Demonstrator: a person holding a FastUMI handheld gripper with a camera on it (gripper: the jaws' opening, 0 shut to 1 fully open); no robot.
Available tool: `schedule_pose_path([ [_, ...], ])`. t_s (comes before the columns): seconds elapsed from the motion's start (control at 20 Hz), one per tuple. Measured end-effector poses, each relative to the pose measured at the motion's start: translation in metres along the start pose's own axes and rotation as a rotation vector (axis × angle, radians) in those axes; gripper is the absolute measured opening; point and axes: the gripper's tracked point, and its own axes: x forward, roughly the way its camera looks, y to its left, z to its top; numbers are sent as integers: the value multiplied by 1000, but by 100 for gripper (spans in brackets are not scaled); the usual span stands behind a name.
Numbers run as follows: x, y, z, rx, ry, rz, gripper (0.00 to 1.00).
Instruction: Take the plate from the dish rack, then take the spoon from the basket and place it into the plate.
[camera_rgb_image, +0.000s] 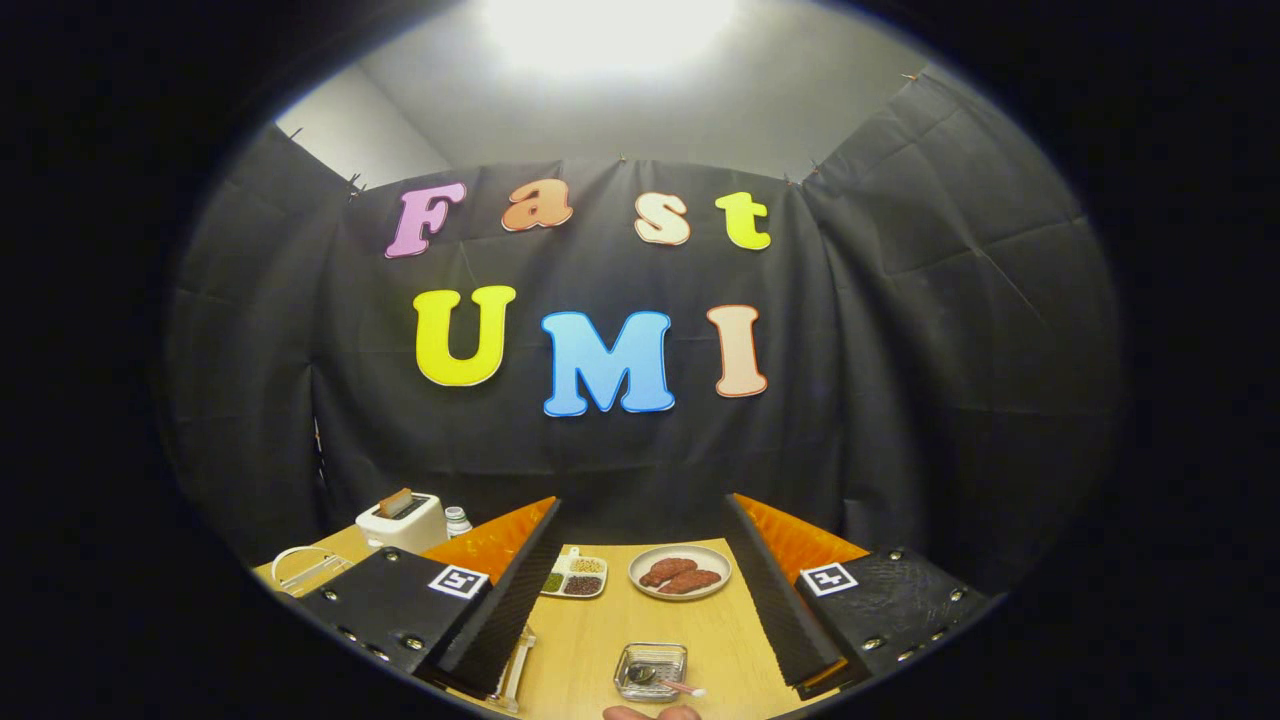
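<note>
Gripper: the two-finger gripper (640, 600) is held high and level above the light wooden worktop (590, 640), its fingers spread wide with nothing between them; judged, this is a start pose that keeps the whole table in sight.
Basket: the small clear wire basket (651, 670) sits at the near edge, between the fingers and below them, holding the spoon (660, 680) with a dark bowl and pale handle; close by, so the later pick is short.
Dish rack: a pale rack (305, 568) stands at the left edge, beyond the left finger; whether the task's plate is in it I cannot tell.
Other plate: a round white plate with brown food (680, 572) rests mid-table, already occupied.
Far side: a divided tray of seeds (575, 577) sits beside the food plate, a white toaster (402, 520) and small bottle (457, 520) at the far left corner, out of the working path.
Near edge: a fingertip of a person (650, 713) shows.
</note>
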Motion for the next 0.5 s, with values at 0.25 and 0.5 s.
schedule_pose_path([
  [0.25, 2, 47, -8, 9, 73, 27, 98],
  [0.5, 3, 90, -34, 45, 264, 110, 98],
])
